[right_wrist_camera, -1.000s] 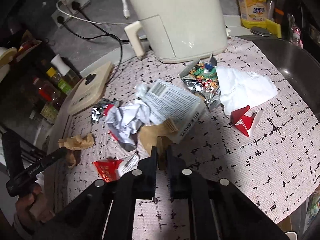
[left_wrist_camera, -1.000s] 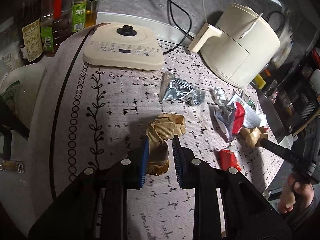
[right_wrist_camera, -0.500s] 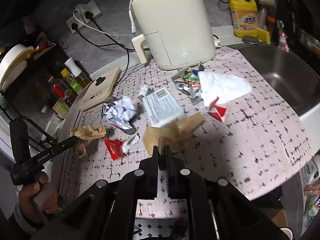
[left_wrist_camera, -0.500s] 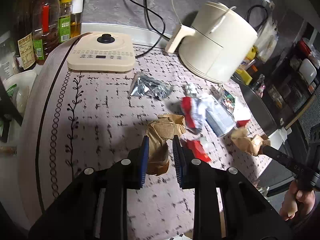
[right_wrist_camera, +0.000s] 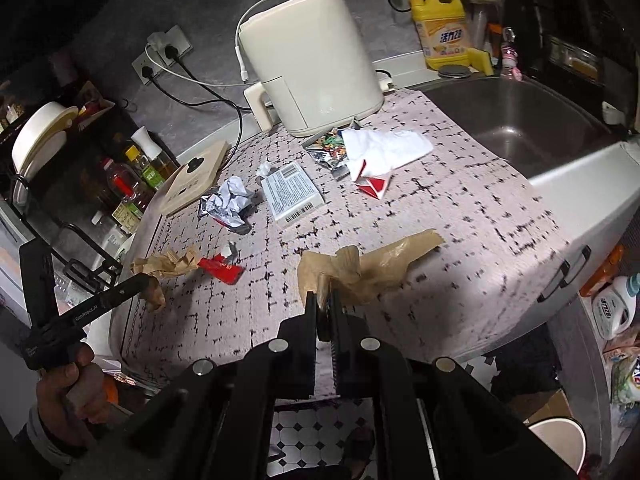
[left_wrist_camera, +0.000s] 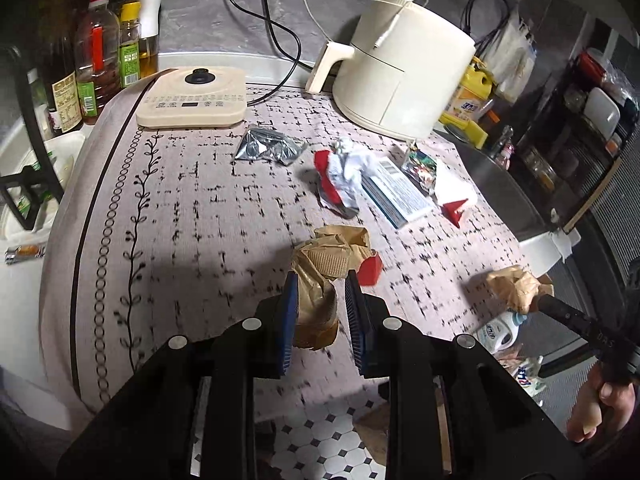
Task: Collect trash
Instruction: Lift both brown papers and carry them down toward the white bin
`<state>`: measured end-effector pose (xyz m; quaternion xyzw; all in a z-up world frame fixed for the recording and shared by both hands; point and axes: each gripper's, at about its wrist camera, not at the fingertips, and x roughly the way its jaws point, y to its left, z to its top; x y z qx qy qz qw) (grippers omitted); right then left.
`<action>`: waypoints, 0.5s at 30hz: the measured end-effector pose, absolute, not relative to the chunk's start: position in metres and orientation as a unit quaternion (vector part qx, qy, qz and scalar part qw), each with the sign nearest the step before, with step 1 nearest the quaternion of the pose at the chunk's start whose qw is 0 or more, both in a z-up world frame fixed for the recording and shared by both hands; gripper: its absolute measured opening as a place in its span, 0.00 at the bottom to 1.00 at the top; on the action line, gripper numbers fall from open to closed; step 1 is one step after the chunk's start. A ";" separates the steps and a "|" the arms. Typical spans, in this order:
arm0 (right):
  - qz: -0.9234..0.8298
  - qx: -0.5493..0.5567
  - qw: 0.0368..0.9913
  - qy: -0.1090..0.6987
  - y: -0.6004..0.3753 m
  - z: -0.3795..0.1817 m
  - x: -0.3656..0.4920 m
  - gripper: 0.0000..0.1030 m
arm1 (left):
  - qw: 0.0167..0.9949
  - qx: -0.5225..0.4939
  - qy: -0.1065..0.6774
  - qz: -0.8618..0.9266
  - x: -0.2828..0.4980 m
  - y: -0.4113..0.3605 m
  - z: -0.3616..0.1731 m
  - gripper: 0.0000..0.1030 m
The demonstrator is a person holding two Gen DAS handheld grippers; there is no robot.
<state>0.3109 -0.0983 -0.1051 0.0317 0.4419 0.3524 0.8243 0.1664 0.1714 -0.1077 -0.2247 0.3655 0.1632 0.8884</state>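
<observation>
My left gripper (left_wrist_camera: 320, 284) is shut on a crumpled brown paper wad (left_wrist_camera: 324, 264) and holds it above the patterned counter mat (left_wrist_camera: 180, 208). My right gripper (right_wrist_camera: 325, 298) is shut on a second brown paper wad (right_wrist_camera: 360, 266), lifted near the mat's front edge; it also shows in the left wrist view (left_wrist_camera: 516, 284). On the mat lie a red wrapper (right_wrist_camera: 222, 268), a crumpled white-and-red ball (left_wrist_camera: 344, 176), a silver foil bag (left_wrist_camera: 266, 146), a white labelled packet (right_wrist_camera: 292, 196), a colourful snack bag (right_wrist_camera: 328, 148), a white tissue (right_wrist_camera: 384, 148) and a red folded piece (right_wrist_camera: 372, 186).
A cream air fryer (left_wrist_camera: 400, 80) and a flat cream cooker (left_wrist_camera: 192, 98) stand at the back with cables. Oil bottles (left_wrist_camera: 96, 68) stand at the left. A steel sink (right_wrist_camera: 520, 120) lies to the right. A white bin rim (right_wrist_camera: 560, 436) is on the tiled floor below.
Both grippers have lifted and pulled back from the mat toward its front edge, each carrying its brown paper wad. The view now takes in the floor below.
</observation>
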 end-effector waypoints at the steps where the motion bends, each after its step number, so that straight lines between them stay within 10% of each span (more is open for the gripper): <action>1: 0.352 0.033 0.824 0.442 -0.104 -0.105 0.308 0.07 | 0.888 -0.222 0.364 0.170 0.163 0.167 -0.106 0.23; 15: 0.348 0.028 0.815 0.462 -0.168 -0.126 0.285 0.07 | 0.877 -0.224 0.335 0.261 0.117 0.150 -0.100 0.23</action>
